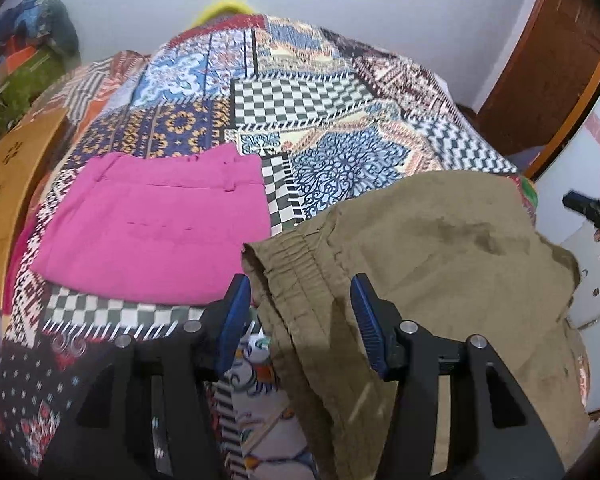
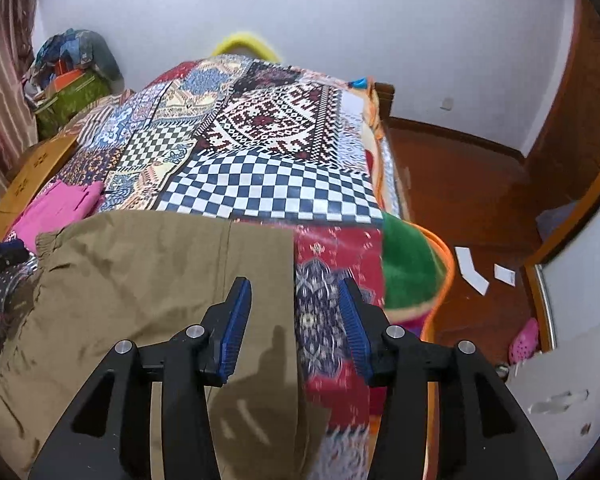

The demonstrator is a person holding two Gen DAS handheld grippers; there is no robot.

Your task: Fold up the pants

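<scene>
Only R wrist view shows paper scraps [image 2: 471, 270] on floor [image 2: 460, 184].

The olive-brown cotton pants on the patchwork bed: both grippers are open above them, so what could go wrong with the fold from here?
1. The olive-brown cotton pants lie near the bed's right edge, beside the green blanket with orange trim; a pull could drag them off.
2. The left gripper straddles the bunched elastic waistband; it might pinch only one layer.
3. The folded pink pants lie close; a sweep could disturb them.
</scene>
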